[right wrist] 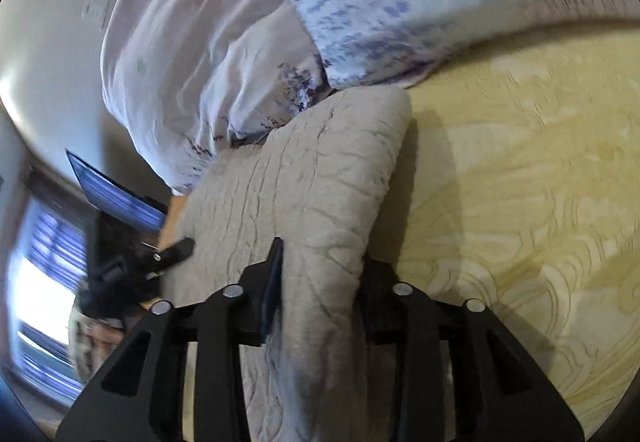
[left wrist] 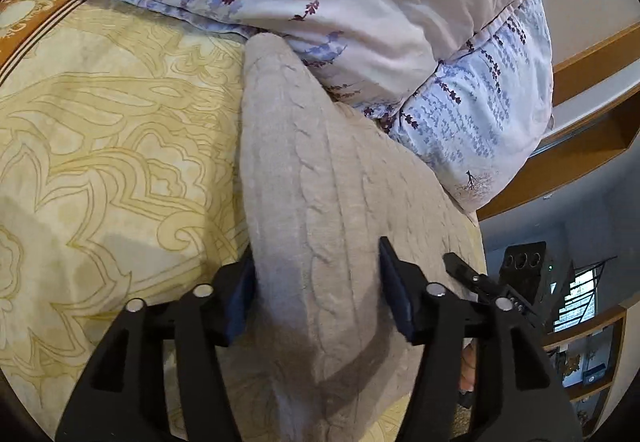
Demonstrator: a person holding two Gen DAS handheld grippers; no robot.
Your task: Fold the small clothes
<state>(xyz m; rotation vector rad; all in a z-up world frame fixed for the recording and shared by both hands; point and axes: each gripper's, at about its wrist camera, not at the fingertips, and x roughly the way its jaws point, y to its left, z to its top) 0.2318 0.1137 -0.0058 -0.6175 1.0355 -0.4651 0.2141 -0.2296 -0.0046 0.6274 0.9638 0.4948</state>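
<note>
Though unclamped, sweater point(left wrist: 320, 201) between jaws

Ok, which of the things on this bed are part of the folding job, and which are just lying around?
Part of the job:
- beige cable-knit sweater
- left gripper, fingers either side of a fold of it
- right gripper, likewise straddling a fold

Just lying about:
- floral pillows at the sweater's far end
- yellow patterned bedspread underneath
- wooden shelving

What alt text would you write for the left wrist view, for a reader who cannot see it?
The left hand-held gripper straddles a folded edge of a beige cable-knit sweater, fingers apart on either side of it. The sweater lies on a yellow patterned bedsheet, its far end against a floral duvet.
</note>
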